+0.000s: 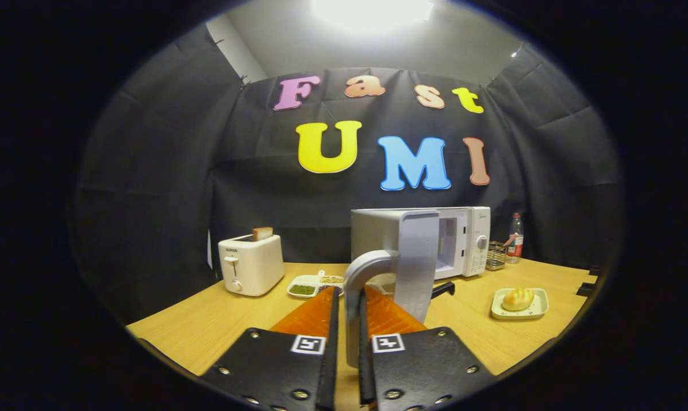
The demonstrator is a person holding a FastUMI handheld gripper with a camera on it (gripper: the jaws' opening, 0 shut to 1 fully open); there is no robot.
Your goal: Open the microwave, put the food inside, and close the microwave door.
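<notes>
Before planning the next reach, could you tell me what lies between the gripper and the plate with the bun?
In the gripper view, the gripper is shut on the microwave door handle. Between it and the plate holding the bun lies bare wooden table.

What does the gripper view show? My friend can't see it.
The gripper is shut on the handle of the microwave door, which is swung open. A bun on a plate waits on the table.
</notes>
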